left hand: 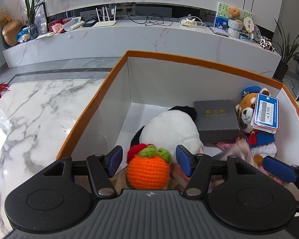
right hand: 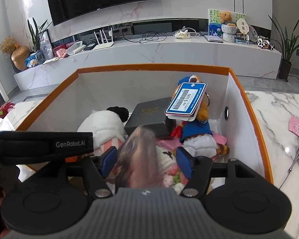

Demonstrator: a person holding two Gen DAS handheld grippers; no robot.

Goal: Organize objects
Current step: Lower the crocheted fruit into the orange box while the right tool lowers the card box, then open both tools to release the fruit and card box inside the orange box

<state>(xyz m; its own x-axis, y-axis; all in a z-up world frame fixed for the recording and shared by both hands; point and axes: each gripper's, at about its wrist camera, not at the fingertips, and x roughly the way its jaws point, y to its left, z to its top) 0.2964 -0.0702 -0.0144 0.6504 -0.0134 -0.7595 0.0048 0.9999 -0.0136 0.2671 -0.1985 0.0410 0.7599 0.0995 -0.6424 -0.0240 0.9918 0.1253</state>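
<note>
The orange-rimmed cardboard box (left hand: 170,56) sits on the marble table (left hand: 39,107) and already holds most of the toys: a panda plush (left hand: 169,129) face down near the middle, a dark gift box (left hand: 216,119) behind it, and a red panda plush (right hand: 197,131) in a blue sailor outfit with a blue price tag (right hand: 186,100) lying over its face. Both tools hang over the near edge. The left gripper (left hand: 149,160) has its jaws spread on either side of a crocheted orange fruit (left hand: 148,171), not touching it as far as I can see. The right gripper (right hand: 147,159) is likewise spread around a blurred brown-haired doll (right hand: 141,155). I'd say each wants lowering into a free gap before letting go, so nothing tips the pile
</note>
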